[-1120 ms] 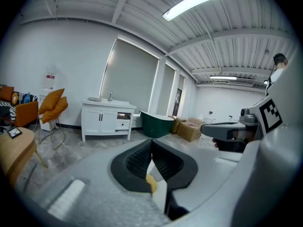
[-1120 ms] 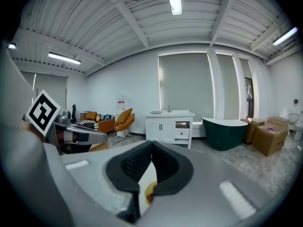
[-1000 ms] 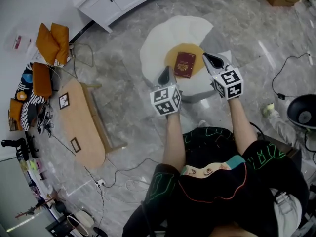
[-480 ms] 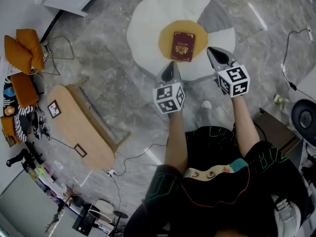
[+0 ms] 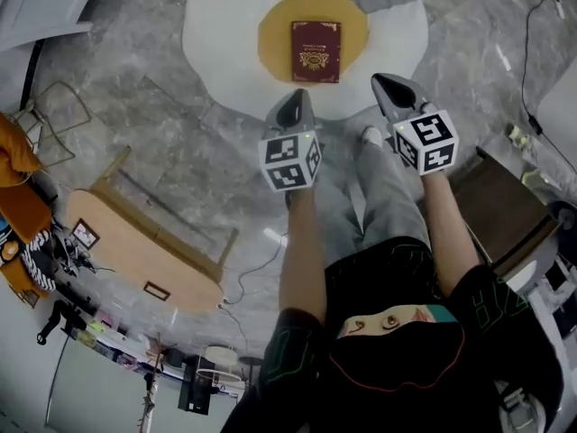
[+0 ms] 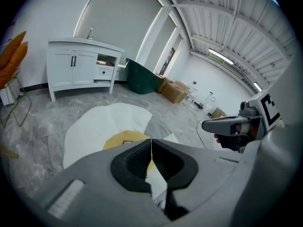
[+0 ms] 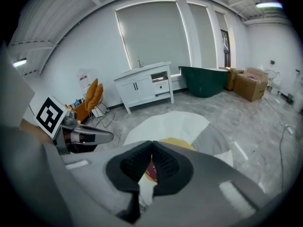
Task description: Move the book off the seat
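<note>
Since the book [image 5: 315, 50] lies flat and untouched on the yellow centre of the seat [image 5: 225, 34], a low white cushion shaped like a fried egg, the task appears to be at its approach step, with nothing lifted yet. The left gripper [image 5: 293, 105] hangs over the seat's near edge, just short of the book, its jaws pressed together with nothing between them. The right gripper [image 5: 389, 85] hangs beside it, off to the book's right and nearer the person, its jaws likewise closed and empty. Neither touches the book.

The next move probably calls for one gripper to spread its jaws and come down on an edge of the book. Because the cover lies flat against a soft surface, a jaw would likely have to slide under that edge before pinching. The book could then be carried clear to the marble floor [image 5: 180, 152].

As for containers, a dark green tub [image 7: 204, 86], some cardboard boxes [image 7: 251, 88] and a white cabinet [image 7: 144, 86] with an open shelf stand at the far side of the room. What any of them holds cannot be made out.
</note>
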Motion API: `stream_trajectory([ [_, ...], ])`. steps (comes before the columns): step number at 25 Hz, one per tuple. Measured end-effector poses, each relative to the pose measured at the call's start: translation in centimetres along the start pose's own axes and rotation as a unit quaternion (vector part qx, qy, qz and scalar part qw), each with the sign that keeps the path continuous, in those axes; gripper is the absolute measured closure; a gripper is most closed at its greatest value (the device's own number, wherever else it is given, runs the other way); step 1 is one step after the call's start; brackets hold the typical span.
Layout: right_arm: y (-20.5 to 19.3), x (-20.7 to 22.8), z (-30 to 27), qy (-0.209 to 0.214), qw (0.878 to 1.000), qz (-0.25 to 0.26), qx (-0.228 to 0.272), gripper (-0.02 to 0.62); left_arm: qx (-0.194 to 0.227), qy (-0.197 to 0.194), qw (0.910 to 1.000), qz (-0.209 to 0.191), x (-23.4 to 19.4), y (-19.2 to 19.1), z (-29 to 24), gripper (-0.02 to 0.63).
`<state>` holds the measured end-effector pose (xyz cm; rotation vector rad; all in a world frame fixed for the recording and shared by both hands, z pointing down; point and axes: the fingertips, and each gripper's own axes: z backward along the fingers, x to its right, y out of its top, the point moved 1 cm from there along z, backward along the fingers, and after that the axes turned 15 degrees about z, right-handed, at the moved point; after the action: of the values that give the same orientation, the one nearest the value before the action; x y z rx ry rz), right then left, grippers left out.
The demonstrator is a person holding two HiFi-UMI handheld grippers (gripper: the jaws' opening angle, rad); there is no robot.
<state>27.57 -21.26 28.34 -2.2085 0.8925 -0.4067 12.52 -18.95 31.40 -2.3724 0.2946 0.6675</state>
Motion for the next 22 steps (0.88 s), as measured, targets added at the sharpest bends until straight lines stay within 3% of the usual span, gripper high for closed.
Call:
stream_trajectory([
  [13,-14.2,0.2,-12.1,0.037,0.996,-0.050,-0.069,0.592,-0.097,0.004,0.9952,-0.003,-8.3,-9.9,-12.3,0.591],
  [19,-17.4,0.5,-17.0,0.038,0.994,-0.071,-0.076,0.592,-0.133,0.000,0.9910,-0.018,-11.0,-12.9,-16.6,0.591],
  [22,-19.4,0.1,-18.8,0.045,0.990,-0.094,-0.096,0.484,-0.149,0.001,0.9886,-0.025,-12.3,-13.8,-18.3,0.551],
])
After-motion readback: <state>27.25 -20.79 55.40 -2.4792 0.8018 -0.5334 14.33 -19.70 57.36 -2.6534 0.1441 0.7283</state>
